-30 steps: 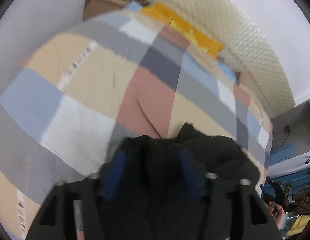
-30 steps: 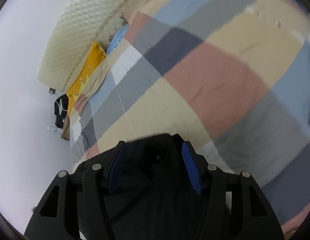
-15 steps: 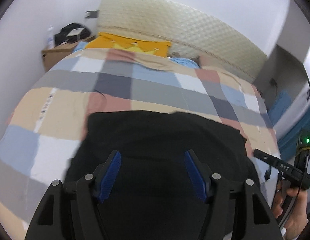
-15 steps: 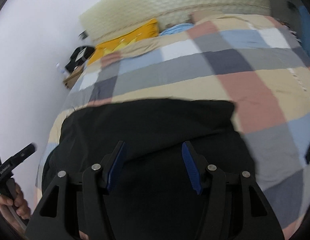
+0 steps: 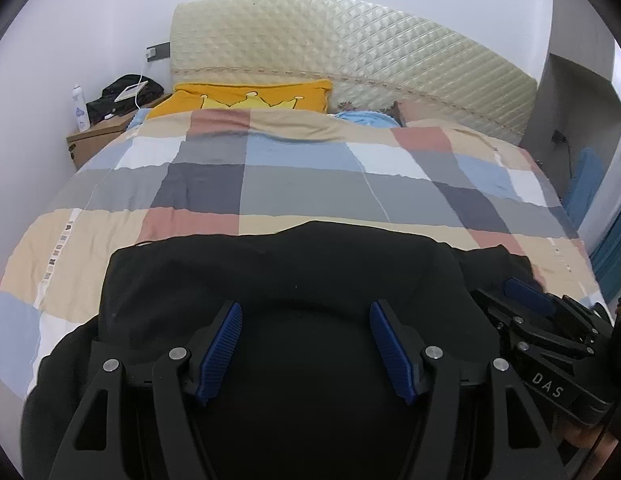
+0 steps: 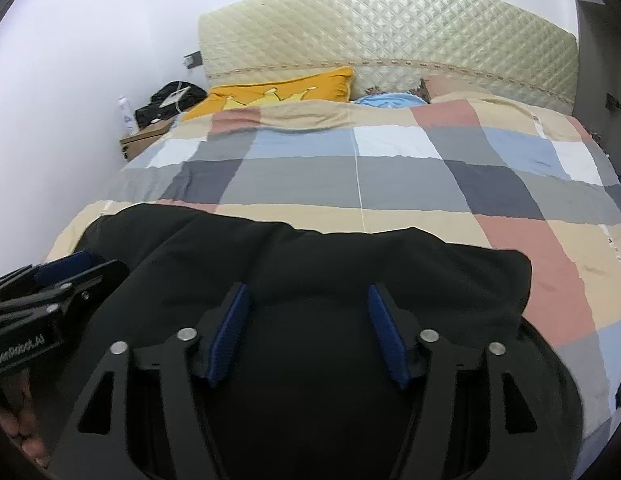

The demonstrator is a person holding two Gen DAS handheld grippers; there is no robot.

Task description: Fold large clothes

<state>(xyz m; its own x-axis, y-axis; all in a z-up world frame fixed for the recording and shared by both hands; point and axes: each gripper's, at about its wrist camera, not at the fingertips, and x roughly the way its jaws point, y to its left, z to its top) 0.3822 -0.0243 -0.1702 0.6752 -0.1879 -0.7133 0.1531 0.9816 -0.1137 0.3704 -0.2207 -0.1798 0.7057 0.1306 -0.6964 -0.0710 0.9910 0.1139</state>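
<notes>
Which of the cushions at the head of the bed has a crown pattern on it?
The orange pillow on the left, by the nightstand. It bears yellow crowns; the light blue one beside it looks plain.

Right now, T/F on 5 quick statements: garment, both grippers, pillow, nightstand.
1. The black garment lies on the checked quilt. True.
2. The left gripper is shut on the garment. False: its jaws stand apart with nothing pinched between them.
3. The right gripper is open. True.
4. The pillow by the headboard is green. False: it is yellow, with a crown design.
5. The nightstand carries only a lamp. False: no lamp shows; a bottle and a dark bundle with a white device on it sit there.
</notes>
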